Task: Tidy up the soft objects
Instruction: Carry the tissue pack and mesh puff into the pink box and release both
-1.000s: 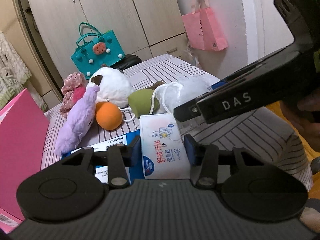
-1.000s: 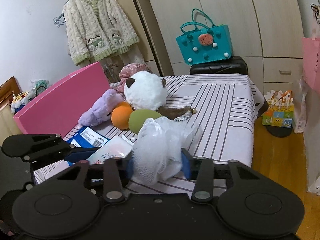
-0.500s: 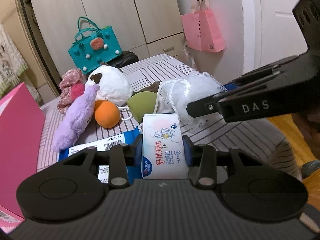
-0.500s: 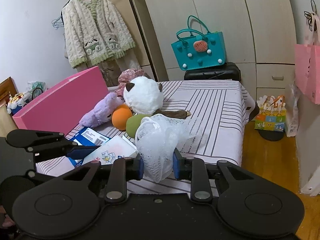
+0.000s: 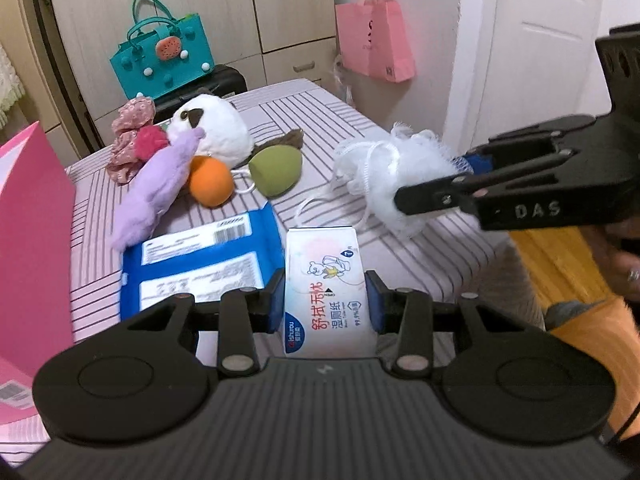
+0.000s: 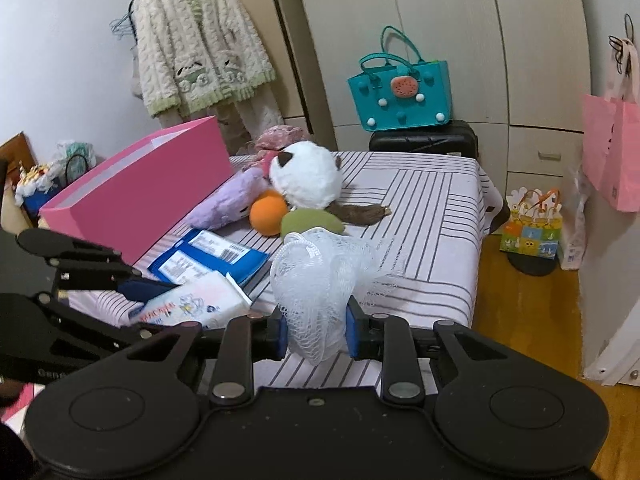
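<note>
Soft things lie heaped on the striped bed [image 6: 436, 208]: a white plush [image 6: 306, 179], a purple plush [image 5: 154, 196], an orange ball [image 5: 211, 181] and a green pouch [image 5: 275, 172]. The left hand-held gripper [image 5: 325, 300] pinches a wet-wipes pack [image 5: 324, 284] just above a blue packet [image 5: 200, 254]. The right hand-held gripper [image 6: 316, 326] is squeezed tight on a white mesh bath pouf [image 6: 320, 280], held clear of the bed. A pink box [image 6: 136, 196] stands at the bed's left side

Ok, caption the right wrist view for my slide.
Right gripper shut on white mesh bath pouf above the striped bed.
</note>
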